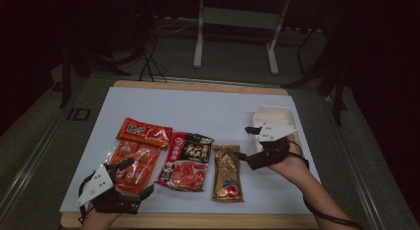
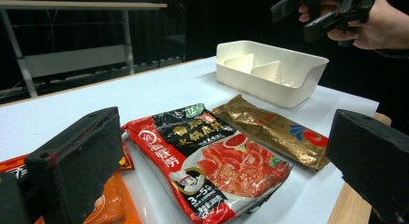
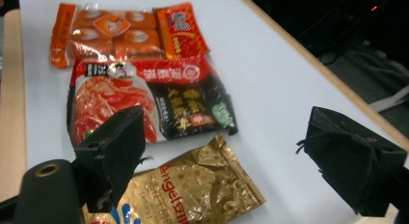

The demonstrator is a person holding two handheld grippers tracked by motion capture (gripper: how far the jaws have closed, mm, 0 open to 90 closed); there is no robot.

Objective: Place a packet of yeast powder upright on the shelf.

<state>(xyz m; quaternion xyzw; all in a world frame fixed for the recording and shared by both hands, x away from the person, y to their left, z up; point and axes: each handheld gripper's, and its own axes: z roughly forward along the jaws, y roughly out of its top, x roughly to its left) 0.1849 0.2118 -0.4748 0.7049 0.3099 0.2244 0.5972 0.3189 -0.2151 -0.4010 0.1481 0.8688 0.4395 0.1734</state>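
Right claw [image 3: 226, 161] wide open — empty | above gold packet [image 3: 193, 190]

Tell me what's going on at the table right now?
A person holds a gripper in each hand over a white table. Three packets lie in a row: orange, red-and-black, gold. The right gripper hovers open by the gold packet, in front of a white bin. The left gripper is open at the orange packet's near end. Nothing is gripped.
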